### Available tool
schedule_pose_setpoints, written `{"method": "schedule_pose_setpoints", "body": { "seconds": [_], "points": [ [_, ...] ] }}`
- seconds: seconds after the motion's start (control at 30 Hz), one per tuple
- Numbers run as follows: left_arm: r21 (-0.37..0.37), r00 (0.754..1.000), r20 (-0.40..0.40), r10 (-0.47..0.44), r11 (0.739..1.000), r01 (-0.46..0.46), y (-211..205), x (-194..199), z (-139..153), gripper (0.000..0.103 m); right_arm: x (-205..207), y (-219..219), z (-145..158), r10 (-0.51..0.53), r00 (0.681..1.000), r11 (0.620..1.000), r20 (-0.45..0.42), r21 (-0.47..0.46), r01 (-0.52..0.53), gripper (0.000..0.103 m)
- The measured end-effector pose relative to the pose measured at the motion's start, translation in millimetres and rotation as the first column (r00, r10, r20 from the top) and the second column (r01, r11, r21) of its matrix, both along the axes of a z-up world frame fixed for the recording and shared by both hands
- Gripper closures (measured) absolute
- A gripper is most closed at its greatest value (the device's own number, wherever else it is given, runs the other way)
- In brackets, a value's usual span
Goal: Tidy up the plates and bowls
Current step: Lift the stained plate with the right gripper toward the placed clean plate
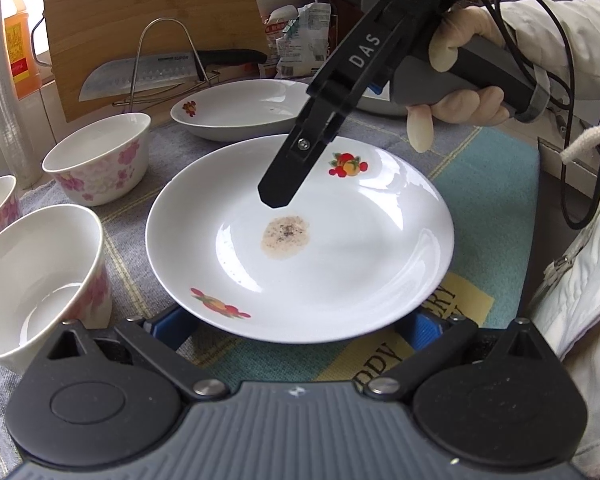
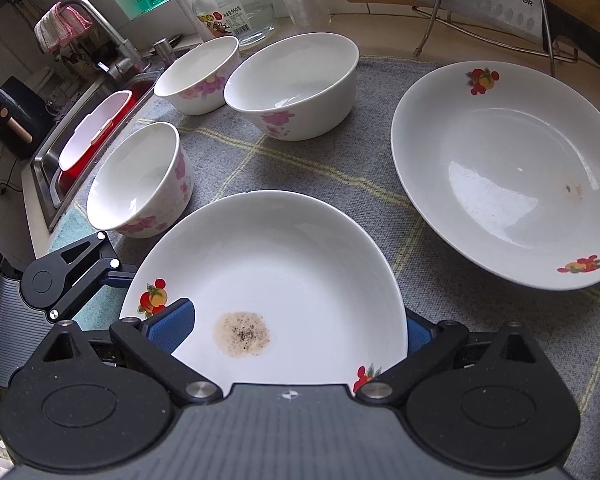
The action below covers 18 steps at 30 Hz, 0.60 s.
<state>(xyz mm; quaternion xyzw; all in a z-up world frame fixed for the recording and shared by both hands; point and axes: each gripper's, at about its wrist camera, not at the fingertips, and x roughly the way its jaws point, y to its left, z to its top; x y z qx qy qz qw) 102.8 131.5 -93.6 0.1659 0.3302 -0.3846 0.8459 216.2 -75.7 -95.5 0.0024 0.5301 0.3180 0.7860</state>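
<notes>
Jaws of both grippers stand spread: right gripper (image 2: 296,330) over the plate (image 2: 300,264), left gripper (image 1: 300,328) under its near rim. Plate lies on the cloth (image 2: 340,168), holding a speckled brown stain (image 2: 242,335). Three flowered bowls (image 2: 292,84) beyond appear empty; second plate (image 2: 500,168) has a faint smear.

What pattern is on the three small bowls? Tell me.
Pink flowers on white bowls, clearest in the right wrist view.
</notes>
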Motion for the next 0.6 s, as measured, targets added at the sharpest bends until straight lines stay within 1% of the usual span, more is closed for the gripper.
{"method": "schedule_pose_setpoints", "body": {
  "seconds": [0.23,0.6],
  "points": [
    [0.008,1.000,0.005,-0.003,1.000,0.003,-1.9,-0.1,0.9,0.000,1.1,-3.2,0.7,-0.023,1.000,1.000,-0.006,0.011,0.023,0.005],
    [0.016,1.000,-0.004,-0.002,1.000,0.002,-1.5,0.1,-0.7,0.001,-1.7,-4.9,2.3,-0.026,0.999,0.999,-0.027,0.037,0.027,0.005]
  ]
}}
